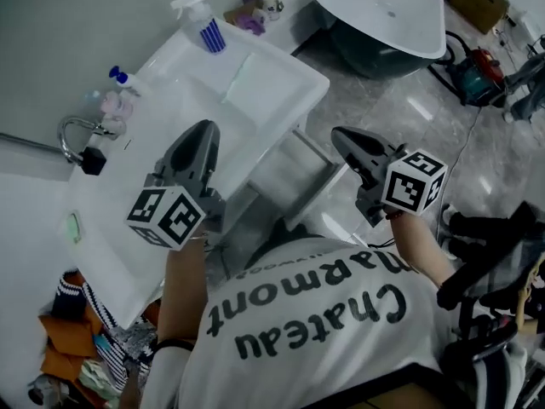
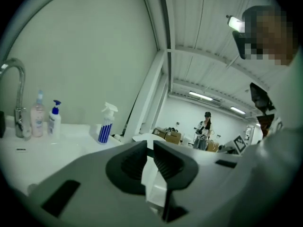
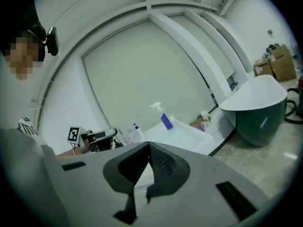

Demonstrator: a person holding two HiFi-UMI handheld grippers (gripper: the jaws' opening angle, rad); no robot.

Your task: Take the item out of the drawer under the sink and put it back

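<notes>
My left gripper (image 1: pixel 203 129) hovers over the white sink counter (image 1: pixel 111 228), its jaws a narrow slit apart with nothing between them (image 2: pixel 147 144). To the right, my right gripper (image 1: pixel 341 134) hangs above the floor beside the cabinet, jaw tips touching and empty (image 3: pixel 147 144). Both point roughly level toward the wall. Between them, below the counter edge, the white drawer (image 1: pixel 294 170) stands pulled out; my arms and the counter hide most of its inside. No item shows in either gripper or in the drawer. The left gripper (image 3: pixel 97 137) also shows in the right gripper view.
A blue-striped spray bottle (image 1: pixel 204 24) stands at the counter's far end, with pump bottles (image 1: pixel 119 79) and a chrome tap (image 1: pixel 81 130) along the wall. A freestanding tub (image 1: pixel 387 15) sits far right. Cloths lie on the floor at lower left (image 1: pixel 77 348). A person (image 2: pixel 204 126) stands far off.
</notes>
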